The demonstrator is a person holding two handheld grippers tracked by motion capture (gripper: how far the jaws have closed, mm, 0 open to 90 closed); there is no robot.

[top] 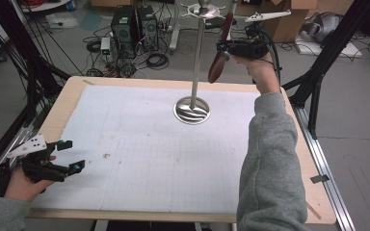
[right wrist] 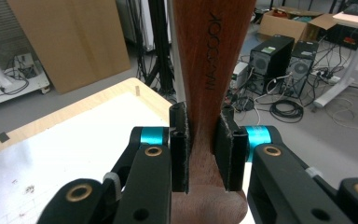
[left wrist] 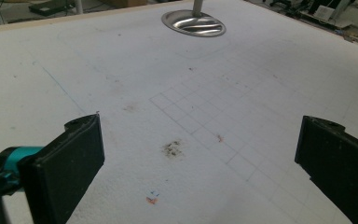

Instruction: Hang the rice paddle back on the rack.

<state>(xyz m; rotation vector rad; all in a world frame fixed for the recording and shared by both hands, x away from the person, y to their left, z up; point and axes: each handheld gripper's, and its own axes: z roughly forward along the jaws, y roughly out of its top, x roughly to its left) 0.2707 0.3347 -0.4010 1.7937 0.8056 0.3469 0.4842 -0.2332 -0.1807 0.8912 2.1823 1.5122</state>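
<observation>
My right gripper (top: 227, 48) clamps the wooden spoon (top: 220, 55) mid-handle, its long axis nearly upright, bowl down, just right of the metal stand (top: 198, 57) at the far side, while my left gripper (top: 71, 155) rests open, well apart at the near left.

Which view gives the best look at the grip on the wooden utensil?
The right gripper view: the right gripper has both pads pressed on the neck of the wooden utensil, seen close. The high view shows the utensil small, held up beside the metal stand. The left gripper view shows the stand's base.
</observation>
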